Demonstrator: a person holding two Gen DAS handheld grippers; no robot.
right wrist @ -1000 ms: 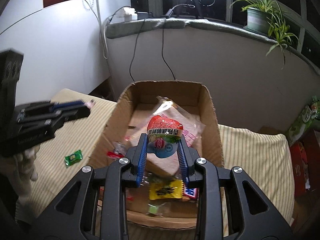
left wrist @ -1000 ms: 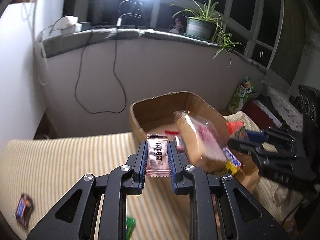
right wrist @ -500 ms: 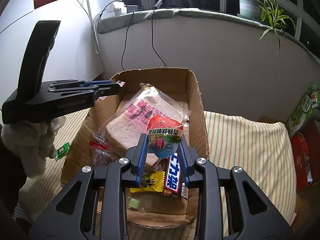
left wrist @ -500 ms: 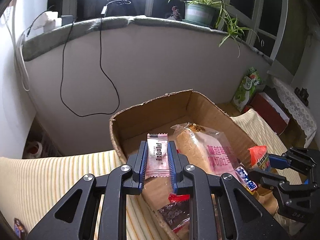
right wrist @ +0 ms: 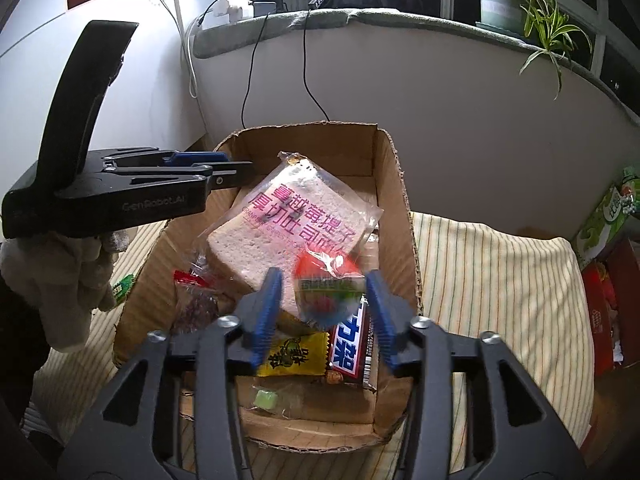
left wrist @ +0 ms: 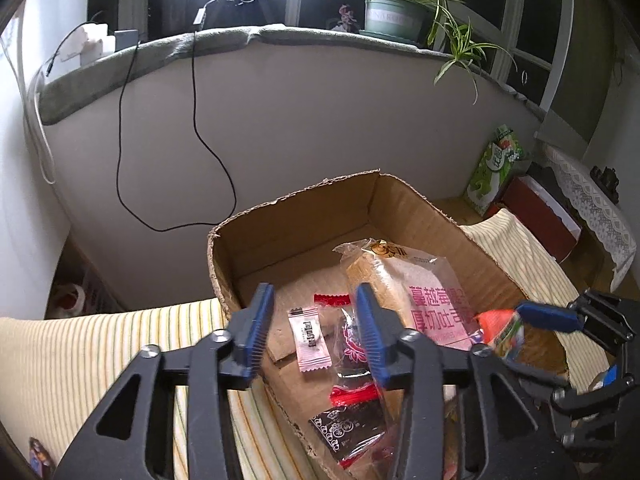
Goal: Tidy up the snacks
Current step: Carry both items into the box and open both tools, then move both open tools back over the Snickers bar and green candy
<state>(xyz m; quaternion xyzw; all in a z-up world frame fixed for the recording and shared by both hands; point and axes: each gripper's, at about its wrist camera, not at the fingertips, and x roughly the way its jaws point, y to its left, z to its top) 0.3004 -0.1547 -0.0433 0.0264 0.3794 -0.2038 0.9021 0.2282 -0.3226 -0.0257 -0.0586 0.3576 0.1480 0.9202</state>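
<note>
- While both grippers hang over the cardboard box (left wrist: 404, 200), I log the left gripper (left wrist: 314, 322) fingers spread wide, holding nothing.
- Pink sachet (left wrist: 310, 338) lies on the box floor, beside the bread bag (left wrist: 424, 292).
- Right gripper (right wrist: 324, 308) fingers parted; red-and-green snack (right wrist: 326, 290) blurred between them, contact unclear.
</note>
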